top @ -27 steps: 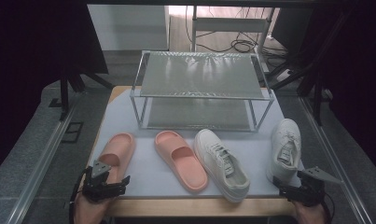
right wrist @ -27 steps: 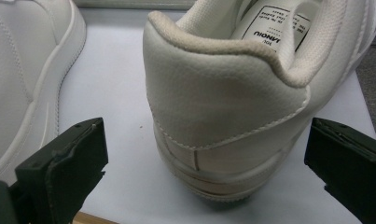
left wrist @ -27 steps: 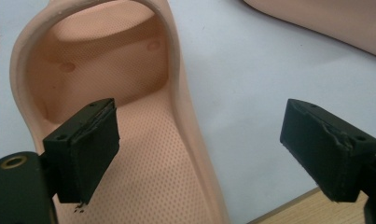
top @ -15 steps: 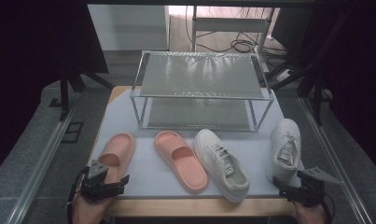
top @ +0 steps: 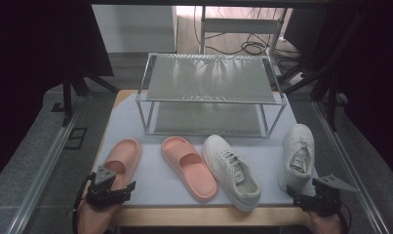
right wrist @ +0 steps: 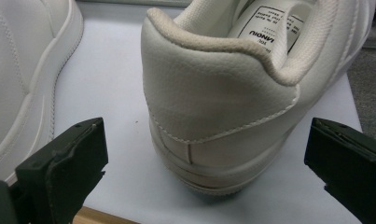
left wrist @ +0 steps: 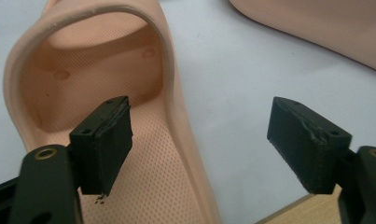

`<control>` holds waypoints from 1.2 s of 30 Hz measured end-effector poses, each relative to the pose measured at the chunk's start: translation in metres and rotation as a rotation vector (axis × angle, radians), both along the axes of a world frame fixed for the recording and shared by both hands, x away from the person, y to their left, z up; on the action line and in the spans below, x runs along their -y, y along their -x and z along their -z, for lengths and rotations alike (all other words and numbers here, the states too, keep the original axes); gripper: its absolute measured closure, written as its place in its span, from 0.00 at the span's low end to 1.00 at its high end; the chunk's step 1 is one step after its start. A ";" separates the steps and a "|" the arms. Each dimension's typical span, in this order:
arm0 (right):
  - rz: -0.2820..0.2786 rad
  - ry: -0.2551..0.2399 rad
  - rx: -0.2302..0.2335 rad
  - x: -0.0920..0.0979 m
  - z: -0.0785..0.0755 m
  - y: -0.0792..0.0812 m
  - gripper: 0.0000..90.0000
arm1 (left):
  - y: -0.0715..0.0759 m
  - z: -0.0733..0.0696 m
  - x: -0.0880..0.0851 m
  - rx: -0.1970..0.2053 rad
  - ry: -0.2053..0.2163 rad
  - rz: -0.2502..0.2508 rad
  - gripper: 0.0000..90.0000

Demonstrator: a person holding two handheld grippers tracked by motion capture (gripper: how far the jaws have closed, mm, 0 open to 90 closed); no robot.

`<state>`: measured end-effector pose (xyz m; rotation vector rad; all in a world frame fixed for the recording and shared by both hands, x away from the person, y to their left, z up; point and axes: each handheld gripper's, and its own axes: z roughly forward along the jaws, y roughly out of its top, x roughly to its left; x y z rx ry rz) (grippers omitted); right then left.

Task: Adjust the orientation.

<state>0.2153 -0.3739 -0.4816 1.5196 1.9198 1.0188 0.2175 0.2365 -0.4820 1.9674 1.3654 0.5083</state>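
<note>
Nothing has clearly moved since the earlier frames: both grippers stay at the near edge of the table and the four shoes lie as before.

Left gripper (top: pixel 120 189) has its jaws wide and empty. One jaw hangs over the footbed of the left pink slide sandal (left wrist: pixel 101 93), the other over the white mat (left wrist: pixel 232 93), with the soft side wall between them. If they close here, that wall can fold and slip out.

Right gripper (right wrist: pixel 204 172) also stands wide and empty, with the heel of the right white sneaker (right wrist: pixel 213 93) just ahead between the jaws. Closing too early catches only the heel tip, so the sneaker may tilt or push toward the shoe rack (top: pixel 211 80) beyond.
</note>
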 end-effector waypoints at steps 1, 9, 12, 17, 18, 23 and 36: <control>0.000 0.001 0.000 0.000 0.000 0.000 0.00 | 0.000 -0.001 0.000 0.001 0.001 -0.003 0.27; 0.010 0.007 -0.005 0.001 -0.001 0.001 0.00 | -0.001 -0.010 0.008 0.024 0.018 0.010 0.34; 0.010 0.005 -0.002 0.001 -0.001 0.001 0.01 | -0.002 -0.013 0.013 0.031 0.035 0.027 0.38; 0.006 0.008 -0.005 0.001 -0.001 0.000 0.01 | -0.006 -0.017 0.027 0.037 0.032 0.060 0.39; 0.005 0.009 -0.005 0.000 -0.001 0.000 0.01 | -0.009 -0.018 0.033 0.036 0.023 0.071 0.39; 0.000 0.009 -0.010 0.000 -0.001 -0.001 0.02 | -0.020 -0.020 0.047 0.015 0.002 0.070 0.40; -0.012 0.010 -0.004 -0.001 -0.002 -0.002 0.04 | -0.073 -0.011 0.084 -0.063 -0.106 0.051 0.63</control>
